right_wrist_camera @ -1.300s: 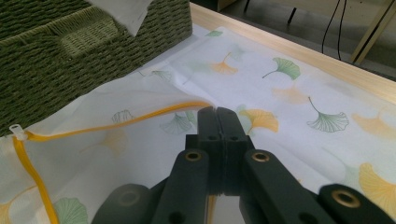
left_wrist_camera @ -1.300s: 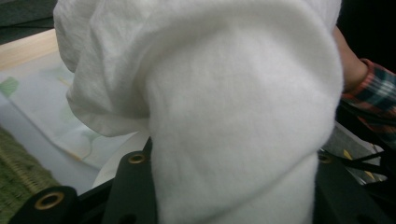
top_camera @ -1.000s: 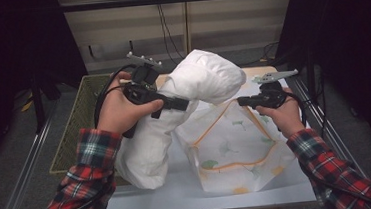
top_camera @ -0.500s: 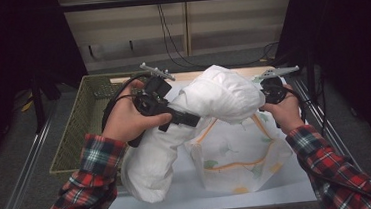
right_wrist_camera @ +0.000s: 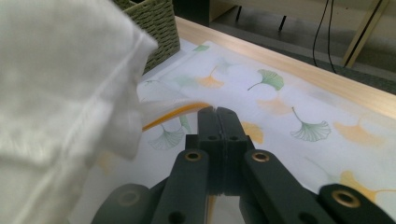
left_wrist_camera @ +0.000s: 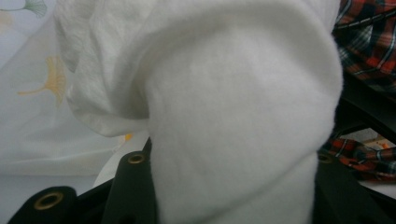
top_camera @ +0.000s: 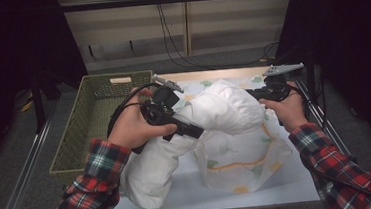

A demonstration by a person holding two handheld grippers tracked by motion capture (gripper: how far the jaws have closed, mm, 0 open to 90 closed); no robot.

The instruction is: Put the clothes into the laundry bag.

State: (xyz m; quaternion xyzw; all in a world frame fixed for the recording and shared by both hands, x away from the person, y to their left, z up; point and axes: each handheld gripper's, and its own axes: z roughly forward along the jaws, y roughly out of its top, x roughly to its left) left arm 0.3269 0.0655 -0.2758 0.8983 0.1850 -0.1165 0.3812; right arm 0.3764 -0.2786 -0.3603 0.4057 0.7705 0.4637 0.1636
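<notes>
high view: the left claw (top_camera: pixel 195 132) is clamping a thick fold of the white pillow (top_camera: pixel 219 113) and is carrying it over the mouth of the leaf-printed pillowcase (top_camera: pixel 242 155), which is lying flat on the tabletop (top_camera: pixel 191 197); the pillow's lower end is trailing toward the near-left edge, beside the green basket (top_camera: pixel 92 119); the right claw (top_camera: pixel 260 94) is sitting at the far-right side of the case, tucked behind the pillow.

left gripper view: the jaws are standing partly apart and pressing on a bulging wad of pillow (left_wrist_camera: pixel 243 121) on both sides; the grip is looking deep enough to push with, so it is worth keeping the wad bunched narrow while feeding it in.

right gripper view: the jaws are standing fully together, pinching the orange-piped hem (right_wrist_camera: pixel 173 112) of the pillowcase (right_wrist_camera: pixel 280 107); the pillow (right_wrist_camera: pixel 60 102) is crowding in at the left; judged best practice is lifting this hem up and away, so the opening is gaping while the left hand is driving the pillow's corner inside.
</notes>
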